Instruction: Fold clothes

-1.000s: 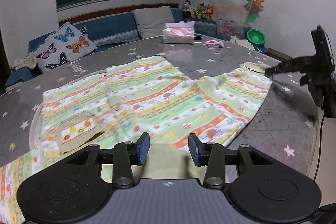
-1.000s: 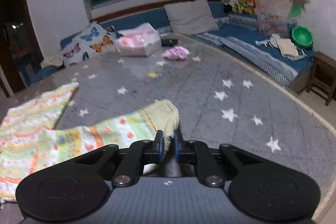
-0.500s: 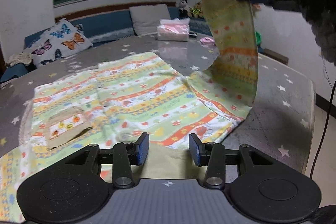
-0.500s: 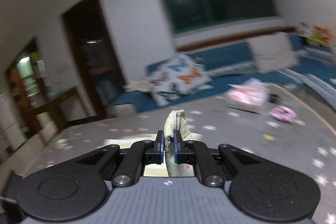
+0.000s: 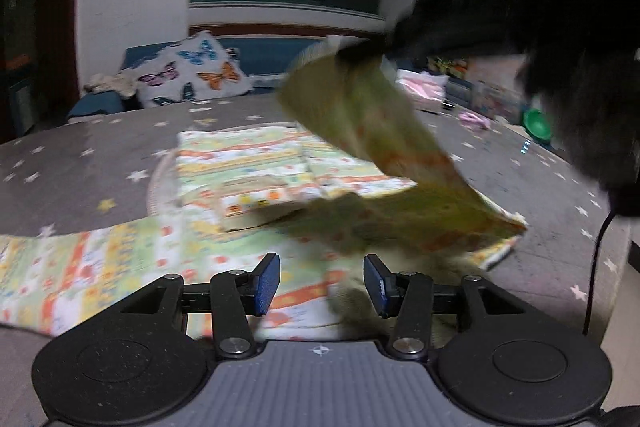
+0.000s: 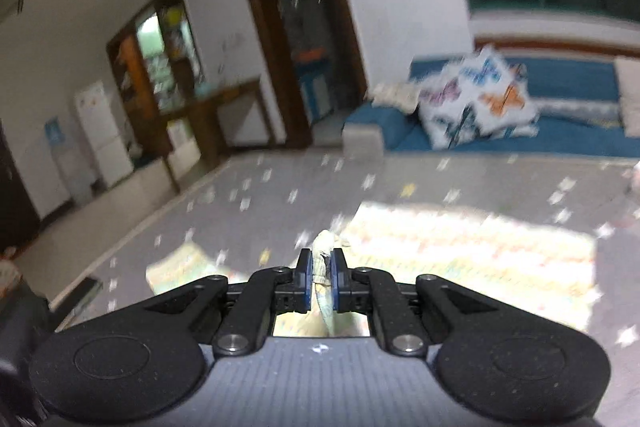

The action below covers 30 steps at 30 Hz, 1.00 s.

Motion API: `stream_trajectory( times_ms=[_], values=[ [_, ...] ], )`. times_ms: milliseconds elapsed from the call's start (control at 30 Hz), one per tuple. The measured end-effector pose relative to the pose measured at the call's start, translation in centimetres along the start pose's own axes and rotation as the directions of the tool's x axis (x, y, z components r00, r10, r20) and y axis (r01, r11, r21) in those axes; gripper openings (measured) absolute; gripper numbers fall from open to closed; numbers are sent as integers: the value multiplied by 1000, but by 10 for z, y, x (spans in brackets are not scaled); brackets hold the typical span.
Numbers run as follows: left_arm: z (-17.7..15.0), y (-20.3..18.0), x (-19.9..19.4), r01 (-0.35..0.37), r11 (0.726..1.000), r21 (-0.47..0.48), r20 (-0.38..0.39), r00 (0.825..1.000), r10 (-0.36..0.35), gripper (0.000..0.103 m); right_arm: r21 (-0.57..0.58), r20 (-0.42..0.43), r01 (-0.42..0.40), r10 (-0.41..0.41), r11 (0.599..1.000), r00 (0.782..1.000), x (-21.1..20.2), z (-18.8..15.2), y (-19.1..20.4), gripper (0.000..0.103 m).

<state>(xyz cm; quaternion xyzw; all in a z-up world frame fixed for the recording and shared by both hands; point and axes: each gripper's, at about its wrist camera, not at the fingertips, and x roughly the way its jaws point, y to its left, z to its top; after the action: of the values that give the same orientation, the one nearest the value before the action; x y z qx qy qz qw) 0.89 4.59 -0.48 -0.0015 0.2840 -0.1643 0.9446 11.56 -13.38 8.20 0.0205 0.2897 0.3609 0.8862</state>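
Observation:
A child's striped green, yellow and orange garment [image 5: 240,163] lies spread on the grey star-patterned table [image 5: 80,163]. My right gripper [image 5: 360,55], blurred in the left wrist view, holds one sleeve [image 5: 360,115] up over the garment's body. In the right wrist view its jaws [image 6: 321,275] pinch the sleeve cuff [image 6: 322,247] and are starting to open, with the cloth still between the pads. The garment [image 6: 460,251] lies below it. My left gripper [image 5: 322,285] hovers low over the garment's near hem. Its jaws are opening and nothing is gripped.
A butterfly cushion [image 5: 192,75] and a blue sofa stand behind the table. A pink tissue pack [image 5: 424,87] and a small pink item [image 5: 474,119] sit at the far right of the table. The table's edge [image 5: 616,267] runs close on the right, with a black cable [image 5: 596,267] hanging there.
The right gripper lifted the sleeve from the table's right side and swung it up and leftward over the garment. The left gripper shifted sideways and its jaws widened.

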Motion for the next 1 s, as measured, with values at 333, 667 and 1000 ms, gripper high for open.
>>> stream_trajectory(
  times_ms=[333,667,1000],
  values=[
    [9,15,-3,-32,999,-44,23,999,33,50,-61,-147,110,-118,992,982,-10,-38,-21,25],
    [24,-4,35,6,1000,-6,-20,1000,-6,32,-20,-230,305,-302,952,925,-36,-93,-92,20],
    [27,9,64,-77,994,-78,-102,992,69,40,-9,-179,282,-279,959,943,-31,-81,-97,25]
  ],
)
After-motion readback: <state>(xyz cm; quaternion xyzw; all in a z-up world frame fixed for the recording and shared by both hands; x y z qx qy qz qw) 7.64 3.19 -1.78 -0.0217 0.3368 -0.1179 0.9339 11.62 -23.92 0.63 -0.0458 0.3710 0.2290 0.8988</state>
